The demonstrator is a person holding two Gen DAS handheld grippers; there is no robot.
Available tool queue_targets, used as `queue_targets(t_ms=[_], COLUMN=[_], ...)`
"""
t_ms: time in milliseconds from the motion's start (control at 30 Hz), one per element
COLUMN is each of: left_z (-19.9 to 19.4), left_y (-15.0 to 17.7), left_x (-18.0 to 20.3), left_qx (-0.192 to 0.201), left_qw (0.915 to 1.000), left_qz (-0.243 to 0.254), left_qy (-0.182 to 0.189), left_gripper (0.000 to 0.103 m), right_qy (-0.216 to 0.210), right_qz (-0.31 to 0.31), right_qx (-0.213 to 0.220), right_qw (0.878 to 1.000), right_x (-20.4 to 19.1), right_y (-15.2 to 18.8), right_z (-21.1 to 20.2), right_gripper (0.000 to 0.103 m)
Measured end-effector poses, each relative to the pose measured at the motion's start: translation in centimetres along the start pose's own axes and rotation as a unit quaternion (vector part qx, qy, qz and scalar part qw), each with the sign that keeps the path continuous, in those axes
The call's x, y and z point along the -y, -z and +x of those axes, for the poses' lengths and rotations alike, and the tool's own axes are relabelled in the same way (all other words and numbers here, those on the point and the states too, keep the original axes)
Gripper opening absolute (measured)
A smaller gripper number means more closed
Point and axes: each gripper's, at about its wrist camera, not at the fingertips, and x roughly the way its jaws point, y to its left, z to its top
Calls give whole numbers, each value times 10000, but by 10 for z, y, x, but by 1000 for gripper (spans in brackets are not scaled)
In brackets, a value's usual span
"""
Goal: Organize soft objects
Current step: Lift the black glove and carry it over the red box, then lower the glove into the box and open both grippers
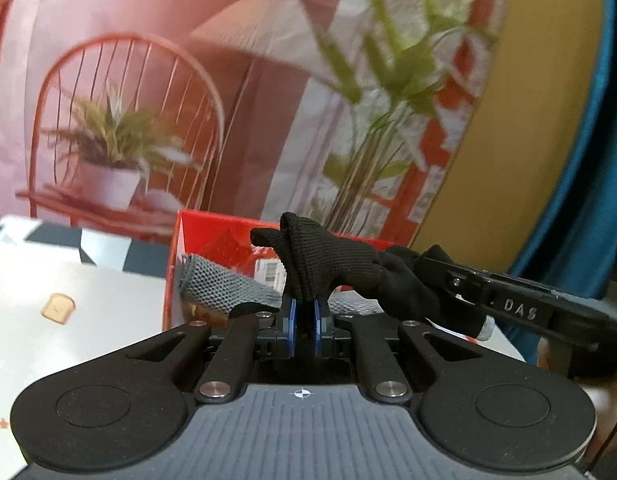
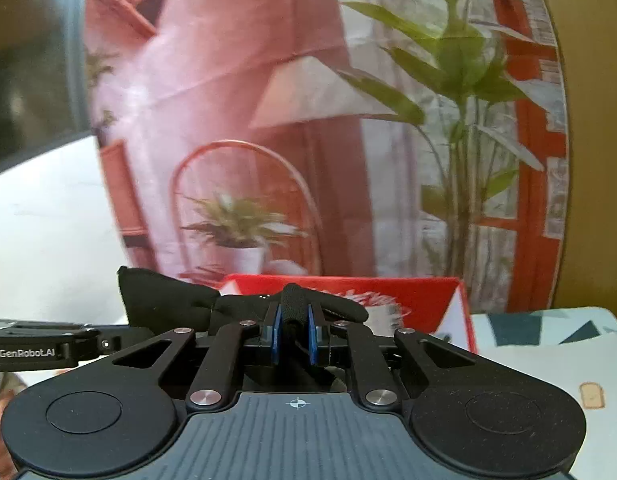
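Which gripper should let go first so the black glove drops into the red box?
Probably the right gripper. It pinches only a thin fold at the black glove's end, while the left gripper holds the thicker bunch right in front of the red box, so it can lower the glove in.

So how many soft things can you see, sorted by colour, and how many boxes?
Black soft things: 1, a black glove pinched by both the left tongs and the right tongs.
Grey soft things: 1, a grey knit piece lying in the box.
Red boxes: 1, the red box.
Total: 3.
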Motion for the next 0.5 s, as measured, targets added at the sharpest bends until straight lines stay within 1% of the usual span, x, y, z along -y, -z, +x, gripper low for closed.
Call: queue_targets(t_ms=[133, 233, 300, 367, 467, 500], left_z=[34, 50, 61, 66, 78, 79], left_y=[-5, -3, 0, 4, 9, 10], left_x=[-3, -10, -12, -14, -15, -16], left_qx=[-469, -754, -954, -1107, -1436, -1485], left_qw=[9989, 9970, 9952, 9937, 9894, 9887], left_qz=[5, -95, -166, -135, -67, -64], left_qy=[-80, -115, -134, -142, -195, -193], left_gripper=[10, 10, 10, 10, 10, 10], right_qy=[429, 618, 732, 782, 770, 746], right_qz=[-205, -293, -339, -381, -353, -328], right_qx=[-322, -702, -1052, -1320, -1592, -1665], right_qw=[9983, 9952, 9912, 9874, 9836, 9827], right_x=[3, 7, 10, 11, 14, 14], right_y=[2, 10, 16, 21, 26, 27], right_z=[37, 60, 76, 86, 97, 100], right_gripper=[12, 12, 12, 12, 12, 12])
